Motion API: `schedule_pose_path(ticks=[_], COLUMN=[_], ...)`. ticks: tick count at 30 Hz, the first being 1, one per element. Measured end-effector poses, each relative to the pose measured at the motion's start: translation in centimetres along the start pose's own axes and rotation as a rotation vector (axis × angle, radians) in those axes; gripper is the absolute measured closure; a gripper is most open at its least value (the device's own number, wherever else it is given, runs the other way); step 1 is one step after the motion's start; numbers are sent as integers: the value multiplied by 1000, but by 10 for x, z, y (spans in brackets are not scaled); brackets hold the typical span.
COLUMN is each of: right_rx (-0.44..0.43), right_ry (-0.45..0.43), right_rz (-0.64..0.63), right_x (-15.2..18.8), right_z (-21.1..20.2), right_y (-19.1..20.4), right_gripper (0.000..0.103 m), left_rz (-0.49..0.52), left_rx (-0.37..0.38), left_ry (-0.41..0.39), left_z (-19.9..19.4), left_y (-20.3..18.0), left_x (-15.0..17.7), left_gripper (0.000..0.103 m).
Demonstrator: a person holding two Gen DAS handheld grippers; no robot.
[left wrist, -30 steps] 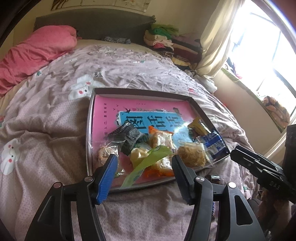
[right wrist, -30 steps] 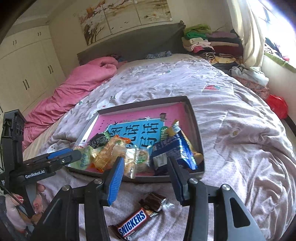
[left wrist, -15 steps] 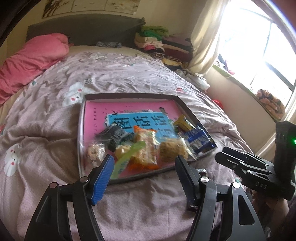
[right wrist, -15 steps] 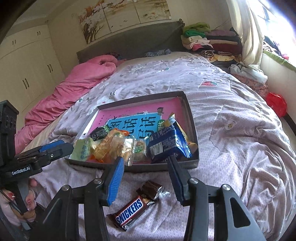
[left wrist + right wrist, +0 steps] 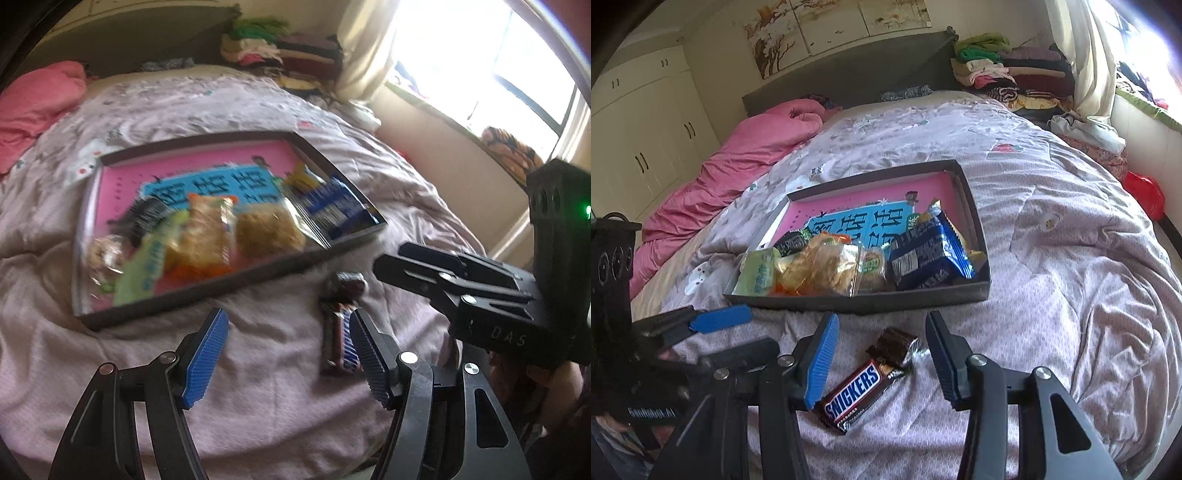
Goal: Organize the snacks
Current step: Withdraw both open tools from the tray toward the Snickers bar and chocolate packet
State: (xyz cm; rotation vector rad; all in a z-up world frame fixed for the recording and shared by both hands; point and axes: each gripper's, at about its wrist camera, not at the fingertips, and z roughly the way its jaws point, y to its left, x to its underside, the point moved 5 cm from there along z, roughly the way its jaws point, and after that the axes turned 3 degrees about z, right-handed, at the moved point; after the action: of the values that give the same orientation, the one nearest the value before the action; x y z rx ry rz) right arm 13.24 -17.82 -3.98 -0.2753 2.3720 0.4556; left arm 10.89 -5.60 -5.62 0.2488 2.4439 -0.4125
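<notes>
Right hand-held gripper (image 5: 882, 354) straddles one Snickers bar (image 5: 858, 393), one dark chocolate (image 5: 895, 341).

Both tongs point steeply down over the bed (image 5: 1052, 258). The left tongs (image 5: 288, 354) hang with their jaws apart and nothing between the blue pads; those jaws have just been opening. The right tongs (image 5: 882, 354) also stand parted, pressing on nothing, just beside the left tongs. A bit of a hand (image 5: 554, 384) shows under the right tongs' body.
</notes>
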Motion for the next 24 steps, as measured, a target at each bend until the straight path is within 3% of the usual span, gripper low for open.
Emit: schedule_pose_path(ticks=[24], right_rx=[-18], right_ry=[88], right_rz=[12], right_x=[21], right_z=[13], right_y=[-2], right_gripper=[54], left_rz=[42], left_rx=[86], left_ry=[94], left_z=[31], left_y=[-30], left_x=[19], left_gripper=[36])
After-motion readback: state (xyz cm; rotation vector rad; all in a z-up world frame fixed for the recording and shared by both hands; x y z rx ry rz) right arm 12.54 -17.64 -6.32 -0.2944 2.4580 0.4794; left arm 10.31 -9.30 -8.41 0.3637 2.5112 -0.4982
